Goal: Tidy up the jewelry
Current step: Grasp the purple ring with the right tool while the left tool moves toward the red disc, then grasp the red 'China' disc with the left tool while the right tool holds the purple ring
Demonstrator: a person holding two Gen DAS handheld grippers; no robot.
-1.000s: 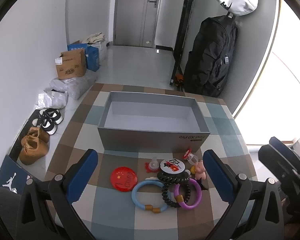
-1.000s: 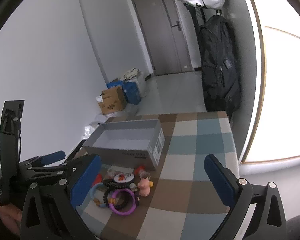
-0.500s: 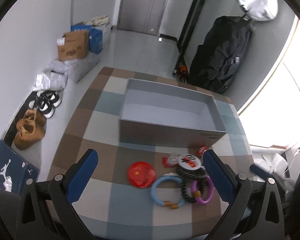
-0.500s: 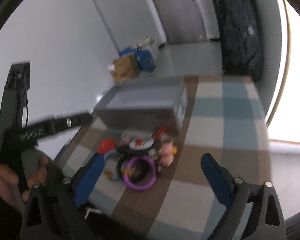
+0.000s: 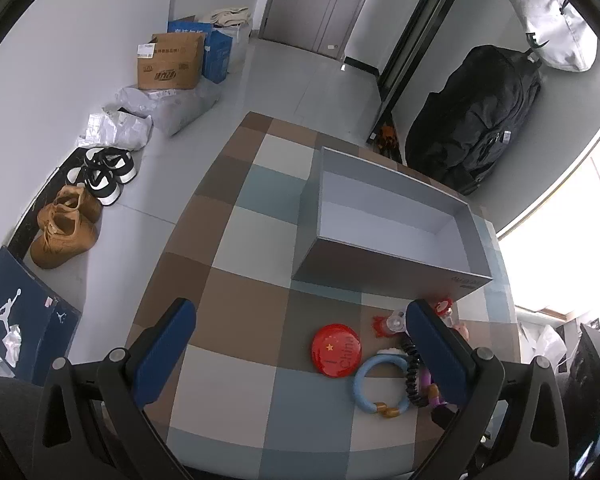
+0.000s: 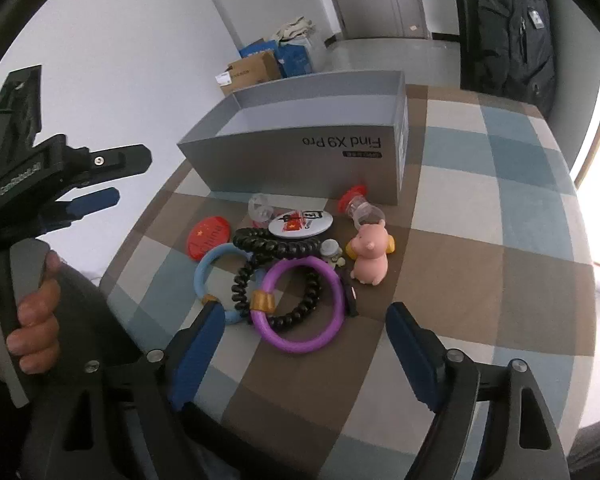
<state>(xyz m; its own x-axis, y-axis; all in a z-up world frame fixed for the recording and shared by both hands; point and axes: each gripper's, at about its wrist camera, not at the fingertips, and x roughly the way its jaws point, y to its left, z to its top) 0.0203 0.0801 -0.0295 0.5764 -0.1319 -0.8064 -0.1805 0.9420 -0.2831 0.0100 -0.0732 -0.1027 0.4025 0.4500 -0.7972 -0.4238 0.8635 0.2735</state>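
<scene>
Checkered tablecloth (image 6: 480,264) fills my right view, with the purple bangle (image 6: 300,304), gold-beaded, lying lower centre over a black coil tie (image 6: 276,246). My right gripper (image 6: 300,344) jaws have been narrowing, still apart, bangle just ahead, untouched. Left gripper (image 5: 300,352) gapes empty.

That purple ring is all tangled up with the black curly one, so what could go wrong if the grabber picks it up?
1. The purple ring lies over the black spiral band, so lifting it may drag the band along.
2. The band also crosses the blue ring, which could shift too.
3. The pink pig stands close beside the purple ring; the right gripper, jaws open and just closing, might knock it over.
</scene>
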